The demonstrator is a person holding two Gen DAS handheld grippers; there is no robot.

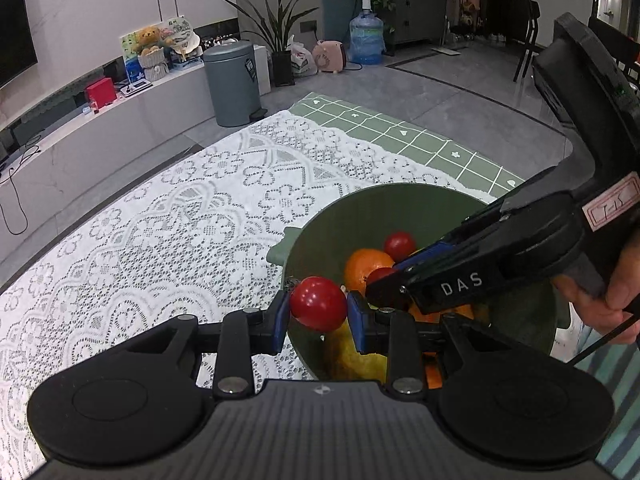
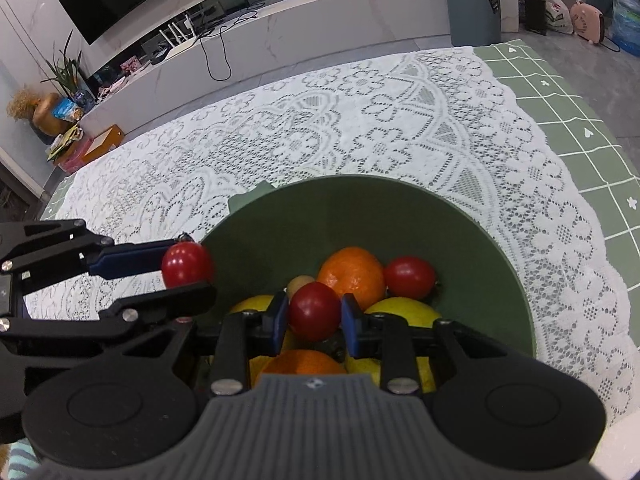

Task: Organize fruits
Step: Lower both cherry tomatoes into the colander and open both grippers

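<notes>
**Two grippers, two cherry tomatoes at the green bowl**

The left gripper (image 1: pixel 319 312) is clamping a red cherry tomato (image 1: pixel 318 304) between its blue pads, jaws drawn narrow around it. In the right wrist view this same gripper is reaching in from the left, and its tomato is hanging right at the near-left rim of the green bowl (image 2: pixel 460 216), with a bit of dried stem sticking up from the top.

The right gripper (image 2: pixel 315 322) is likewise pinching a second red tomato (image 2: pixel 314 310), its jaws narrow and pressing on both sides of the fruit. It is poised over the inside of the bowl, above the pile. In the left wrist view it is coming in from the right, with a hand (image 1: pixel 608 300) wrapping its handle.

Inside the bowl, an orange (image 2: pixel 352 276) is sitting toward the far side, with a third red tomato (image 2: pixel 410 278) just beside it on the right. A yellow lemon (image 2: pixel 404 312) is lying nearer on the right, another orange (image 2: pixel 302 362) is showing at the near edge, and a small tan fruit (image 2: pixel 300 283) is peeking out to the left of the far orange.

The bowl is resting on a white lace cloth (image 2: pixel 360 120), which is covering a green grid-patterned mat (image 2: pixel 580 92) showing at the far right.
</notes>
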